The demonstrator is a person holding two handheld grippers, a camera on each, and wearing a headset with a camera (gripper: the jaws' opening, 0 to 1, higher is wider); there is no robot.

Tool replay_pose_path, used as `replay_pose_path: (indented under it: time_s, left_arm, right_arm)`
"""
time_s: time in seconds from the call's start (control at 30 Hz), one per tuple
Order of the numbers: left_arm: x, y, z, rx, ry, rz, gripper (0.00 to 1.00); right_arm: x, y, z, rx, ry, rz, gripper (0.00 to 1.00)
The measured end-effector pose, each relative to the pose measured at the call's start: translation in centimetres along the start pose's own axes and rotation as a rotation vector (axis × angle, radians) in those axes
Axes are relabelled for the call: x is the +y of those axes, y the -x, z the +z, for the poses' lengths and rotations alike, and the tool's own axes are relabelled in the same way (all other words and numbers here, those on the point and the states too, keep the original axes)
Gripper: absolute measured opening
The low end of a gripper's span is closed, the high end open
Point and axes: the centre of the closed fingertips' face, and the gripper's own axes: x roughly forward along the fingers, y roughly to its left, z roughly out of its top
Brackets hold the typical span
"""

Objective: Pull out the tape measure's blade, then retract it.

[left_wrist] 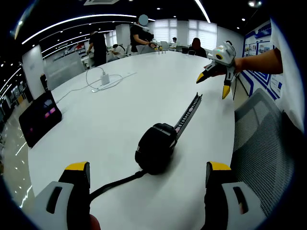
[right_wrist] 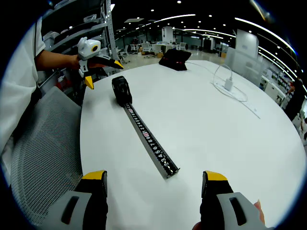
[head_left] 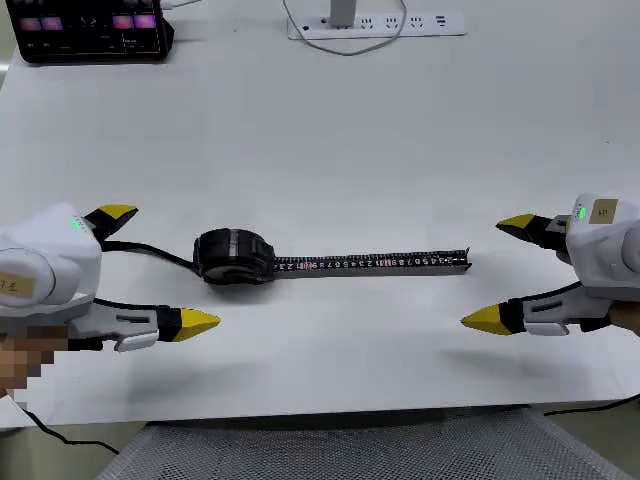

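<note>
Tape measure (head_left: 233,257), white table (head_left: 400,150), open office (right_wrist: 192,33)

Numerals on the blade (head_left: 372,263) too small to read — dark tablet (head_left: 90,30) cut off at top edge.

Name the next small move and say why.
Probably ease the left gripper forward around the tape measure case and close on it. The blade already lies pulled out on the table. Both the left and the right gripper are open, touching nothing, with the case just ahead of the left one.
</note>
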Motion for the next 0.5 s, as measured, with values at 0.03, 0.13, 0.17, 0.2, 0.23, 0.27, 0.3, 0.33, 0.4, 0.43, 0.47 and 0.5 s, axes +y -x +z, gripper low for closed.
replay_pose_path:
  time_s: [0.03, 0.13, 0.17, 0.2, 0.23, 0.27, 0.3, 0.33, 0.4, 0.43, 0.47, 0.5]
  left_arm:
    - [-0.1, 0.1, 0.1, -0.006, 0.000, 0.003, 0.99]
    - [-0.3, 0.3, -0.1, -0.007, 0.012, 0.006, 0.99]
    - [-0.4, 0.4, -0.2, -0.008, 0.014, 0.009, 0.99]
    - [-0.4, 0.5, -0.3, -0.009, 0.016, 0.014, 0.99]
    - [-0.5, 0.6, -0.5, -0.006, 0.022, 0.015, 0.99]
    - [-0.5, 0.6, -0.5, -0.007, 0.027, 0.015, 0.99]
    - [-0.5, 0.7, -0.6, -0.012, 0.033, 0.020, 0.99]
    - [-0.6, 0.7, -0.7, -0.008, 0.038, 0.018, 0.99]
    - [-0.8, 0.7, -1.0, -0.002, 0.047, 0.017, 0.99]
    - [-0.9, 0.8, -1.0, -0.006, 0.044, 0.016, 0.99]
    - [-0.9, 0.8, -1.1, -0.008, 0.041, 0.014, 0.99]
    - [-0.9, 0.8, -1.1, -0.009, 0.040, 0.016, 0.99]
  right_arm:
    - [0.0, 0.1, -0.1, -0.001, -0.001, 0.001, 0.80]
    - [0.3, 0.2, -0.2, -0.006, -0.010, 0.005, 0.81]
    - [0.4, 0.2, -0.3, -0.005, -0.009, 0.007, 0.82]
    - [0.4, 0.1, -0.4, -0.004, -0.009, 0.007, 0.82]
    - [0.4, 0.1, -0.5, -0.005, -0.009, 0.007, 0.82]
    - [0.4, 0.1, -0.5, -0.005, -0.010, 0.006, 0.83]
    - [0.4, 0.2, -0.5, -0.007, -0.012, 0.004, 0.83]
    - [0.4, 0.2, -0.5, -0.010, -0.016, -0.002, 0.83]
    - [0.4, 0.3, -0.5, -0.013, -0.022, -0.009, 0.84]
    - [0.4, 0.4, -0.5, -0.013, -0.024, -0.013, 0.84]
    - [0.4, 0.5, -0.5, -0.015, -0.026, -0.016, 0.84]
    - [0.4, 0.7, -0.5, -0.018, -0.031, -0.022, 0.85]
